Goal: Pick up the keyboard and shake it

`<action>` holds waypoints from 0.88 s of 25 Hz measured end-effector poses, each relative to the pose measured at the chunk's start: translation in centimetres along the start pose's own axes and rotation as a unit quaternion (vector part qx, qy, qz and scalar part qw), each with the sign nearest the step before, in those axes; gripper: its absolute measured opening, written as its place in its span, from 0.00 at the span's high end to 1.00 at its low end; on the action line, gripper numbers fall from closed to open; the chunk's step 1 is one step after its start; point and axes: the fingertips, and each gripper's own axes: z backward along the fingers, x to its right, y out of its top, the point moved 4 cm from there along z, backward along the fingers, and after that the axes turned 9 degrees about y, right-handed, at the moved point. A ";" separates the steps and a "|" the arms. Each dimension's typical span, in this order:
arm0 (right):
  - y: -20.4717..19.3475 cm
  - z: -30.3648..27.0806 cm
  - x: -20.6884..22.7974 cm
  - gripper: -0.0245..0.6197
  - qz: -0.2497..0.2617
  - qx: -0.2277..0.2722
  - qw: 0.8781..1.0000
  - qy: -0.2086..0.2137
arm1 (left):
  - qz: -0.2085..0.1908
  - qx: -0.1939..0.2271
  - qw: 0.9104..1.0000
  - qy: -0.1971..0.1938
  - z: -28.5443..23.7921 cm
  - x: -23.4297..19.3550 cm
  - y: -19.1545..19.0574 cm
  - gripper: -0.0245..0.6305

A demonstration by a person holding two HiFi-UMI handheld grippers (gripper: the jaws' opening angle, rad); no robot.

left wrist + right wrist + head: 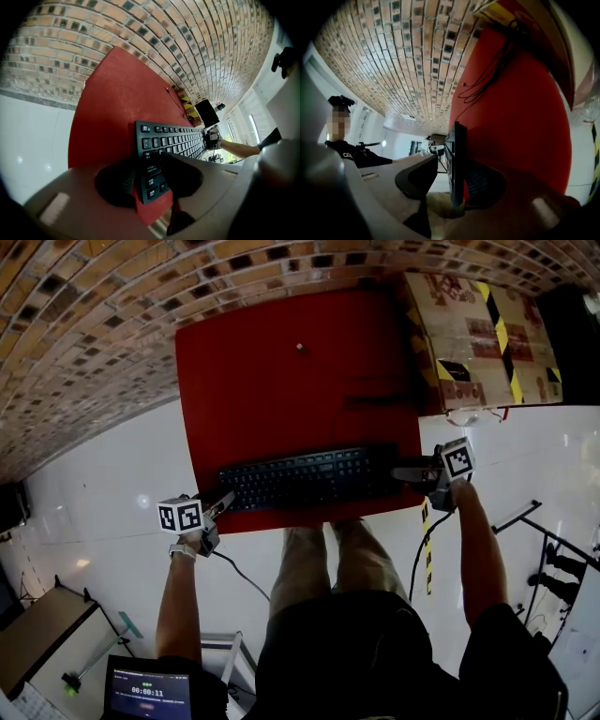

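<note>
A black keyboard (305, 479) lay lengthwise along the near edge of the red table (281, 381), with a gripper at each end. The left gripper (225, 500) came in at the table's near left corner, angled downward. Its jaws pinched the keyboard's left end, one pad under the case and the other over the outermost keys. The right gripper (398, 472) reached in at the table's near right corner, held closer to level. Its jaws were likewise pressed onto the keyboard's right end, which showed edge-on between them in the right gripper view. The far half of the table was mostly bare red surface, with a small pale object (300, 347) near its middle and a thin dark cable (483, 84) toward its right side. A cardboard box (478, 334) with yellow and black tape stood against the table's far right corner.
</note>
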 end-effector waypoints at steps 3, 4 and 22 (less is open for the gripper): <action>-0.1 -2.1 -0.9 0.71 -0.011 0.020 0.998 0.066 | -0.005 0.007 1.000 -0.002 -0.1 0.1 0.0 0.70; -0.5 -3.7 -1.0 0.71 -0.007 0.006 0.997 0.071 | -0.010 0.007 1.000 -0.001 -0.2 0.1 0.0 0.70; -2.5 -5.6 1.4 0.81 0.048 -0.073 0.994 -0.058 | -0.044 0.028 0.999 -0.004 0.9 0.9 0.4 0.69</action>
